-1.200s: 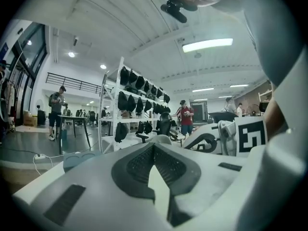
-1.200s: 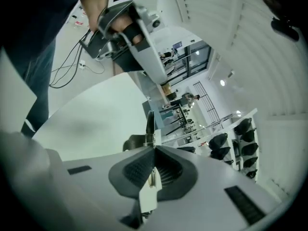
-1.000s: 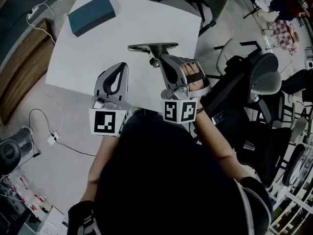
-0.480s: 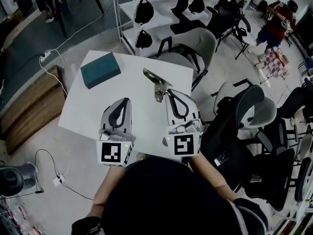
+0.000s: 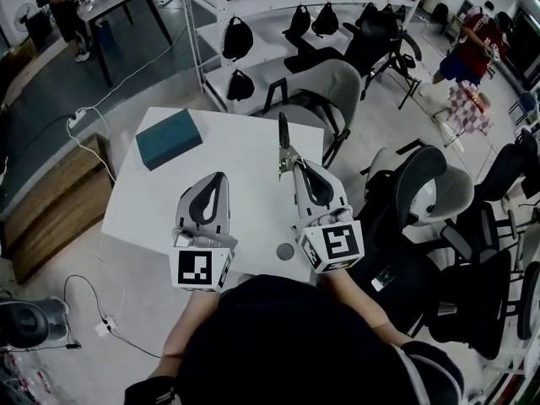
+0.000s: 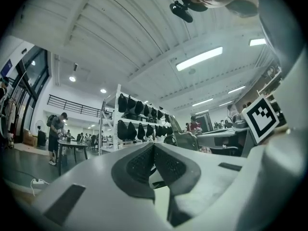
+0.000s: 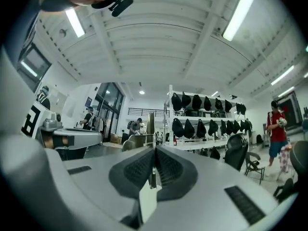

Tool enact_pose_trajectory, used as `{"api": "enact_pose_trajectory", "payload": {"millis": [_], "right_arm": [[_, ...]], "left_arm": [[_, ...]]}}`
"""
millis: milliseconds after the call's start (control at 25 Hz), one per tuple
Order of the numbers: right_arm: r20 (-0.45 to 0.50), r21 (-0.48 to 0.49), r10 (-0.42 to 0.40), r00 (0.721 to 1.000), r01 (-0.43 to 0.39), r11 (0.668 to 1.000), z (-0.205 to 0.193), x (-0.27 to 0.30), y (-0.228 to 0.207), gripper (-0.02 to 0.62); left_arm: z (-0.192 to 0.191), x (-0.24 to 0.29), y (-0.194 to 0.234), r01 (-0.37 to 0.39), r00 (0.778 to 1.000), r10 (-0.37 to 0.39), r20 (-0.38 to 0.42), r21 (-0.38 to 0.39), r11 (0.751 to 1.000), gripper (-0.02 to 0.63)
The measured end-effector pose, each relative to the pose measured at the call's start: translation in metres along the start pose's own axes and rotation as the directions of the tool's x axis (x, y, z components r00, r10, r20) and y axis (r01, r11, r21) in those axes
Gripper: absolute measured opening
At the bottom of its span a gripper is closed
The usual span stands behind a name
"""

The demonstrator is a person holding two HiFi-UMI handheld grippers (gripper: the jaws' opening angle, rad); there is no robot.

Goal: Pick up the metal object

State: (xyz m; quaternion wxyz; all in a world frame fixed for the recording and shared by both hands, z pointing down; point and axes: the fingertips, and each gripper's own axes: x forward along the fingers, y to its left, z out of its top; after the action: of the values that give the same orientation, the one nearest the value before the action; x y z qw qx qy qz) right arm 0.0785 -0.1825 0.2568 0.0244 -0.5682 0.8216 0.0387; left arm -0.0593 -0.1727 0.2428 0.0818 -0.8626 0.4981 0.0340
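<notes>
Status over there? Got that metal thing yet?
Right gripper shut on metal object, held upright. Left gripper shut, empty. Teal box well aside.

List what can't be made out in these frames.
- metal object: edge-on in the head view. In the right gripper view only a thin strip shows between the right gripper's shut pads, so its shape is unreadable.
- dark round spot on the white table: too small in the head view to identify.
- table's near edge: hidden by the person's head in the head view.
</notes>
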Motion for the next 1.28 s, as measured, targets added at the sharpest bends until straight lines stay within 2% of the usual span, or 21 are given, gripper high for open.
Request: {"api": "enact_pose_trajectory", "payload": {"millis": [120,400,560,1280], "right_arm": [[0.007,0.034,-0.017,1.0,0.017,0.999,-0.003,-0.008,-0.006,0.028],[0.021,0.012,-0.03,0.999,0.03,0.999,-0.003,-0.018,-0.01,0.028],[0.019,-0.003,-0.012,1.0,0.012,1.0,-0.003,-0.02,-0.011,0.028],[0.017,0.065,0.042,0.999,-0.043,0.997,-0.02,-0.04,-0.028,0.028]], "left_arm": [[0.002,-0.001,-0.006,0.0,1.0,0.0,0.0,0.005,1.0,0.023],[0.001,-0.002,-0.015,-0.003,1.0,0.003,-0.001,0.013,1.0,0.023],[0.002,-0.002,-0.019,-0.014,1.0,0.014,-0.002,0.017,1.0,0.023],[-0.008,-0.013,-0.05,-0.056,0.998,0.056,-0.009,0.035,0.998,0.023]]}}
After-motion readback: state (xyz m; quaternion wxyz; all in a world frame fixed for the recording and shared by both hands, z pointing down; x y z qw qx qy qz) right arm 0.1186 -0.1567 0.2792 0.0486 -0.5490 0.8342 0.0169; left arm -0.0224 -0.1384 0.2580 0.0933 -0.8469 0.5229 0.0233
